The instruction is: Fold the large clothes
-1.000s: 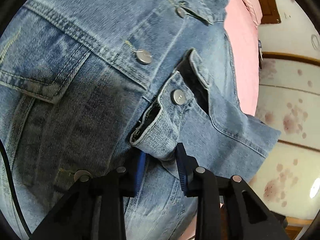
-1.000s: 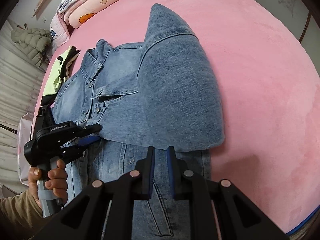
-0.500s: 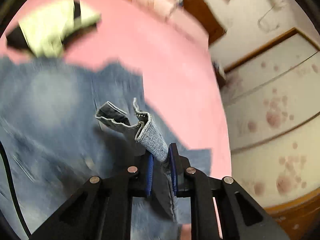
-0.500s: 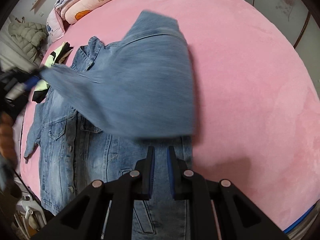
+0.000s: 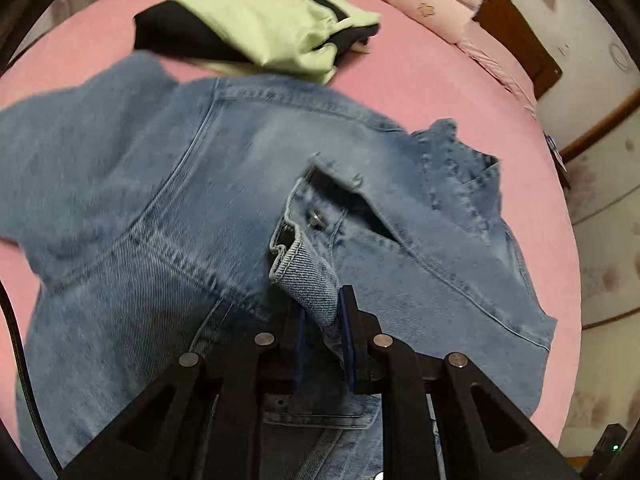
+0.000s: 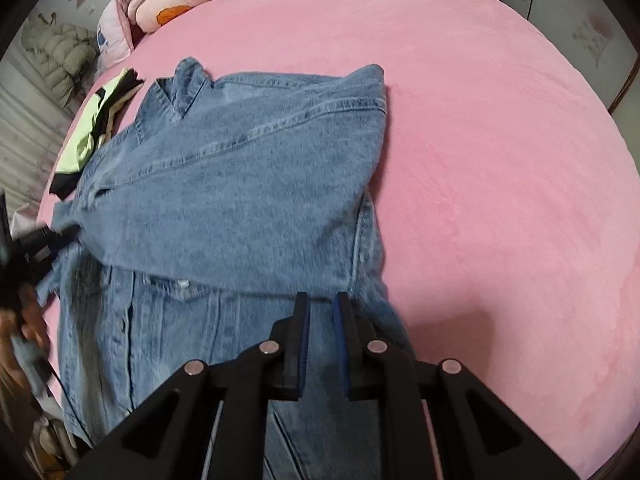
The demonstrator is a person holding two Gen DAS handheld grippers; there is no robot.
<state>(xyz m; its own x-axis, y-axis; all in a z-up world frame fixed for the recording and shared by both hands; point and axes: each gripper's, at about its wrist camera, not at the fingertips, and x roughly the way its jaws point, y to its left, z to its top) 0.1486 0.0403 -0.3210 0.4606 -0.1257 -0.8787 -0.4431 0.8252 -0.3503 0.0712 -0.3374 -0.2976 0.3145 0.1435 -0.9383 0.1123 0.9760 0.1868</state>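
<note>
**Sleeve swing on the denim jacket, mid-fold**

Since a second ago the left gripper (image 5: 322, 320) has gone from straddling the buttoned cuff with its jaws apart to clamping it, and the whole sleeve has swung across the jacket body toward the person's left side. Back then the sleeve lay folded over on the right half; now it stretches as a wide band across the chest.

So the blue washed-denim jacket (image 6: 240, 184) lies spread on the pink plush bedspread (image 6: 500, 160), collar pointing at the pillows. Left jaws are pinching the blue denim sleeve cuff (image 5: 304, 276), fabric squeezed right between the blue pads, with the metal snap button just past the tips. Pretty sure that grip is at the cuff because it's the stiffest bit, so the sleeve follows in one piece instead of bunching.

Right gripper (image 6: 322, 332) hovers low over the jacket's lower half, fingers nearly pressed together with nothing between them. My guess is it's waiting to pin or smooth the hem while the other hand lays the sleeve down.

Lime-green and black folded garment (image 5: 264, 20) sits beyond the collar, near but clear of the work. Folded pink quilt (image 6: 180, 4) is at the bed's head.
</note>
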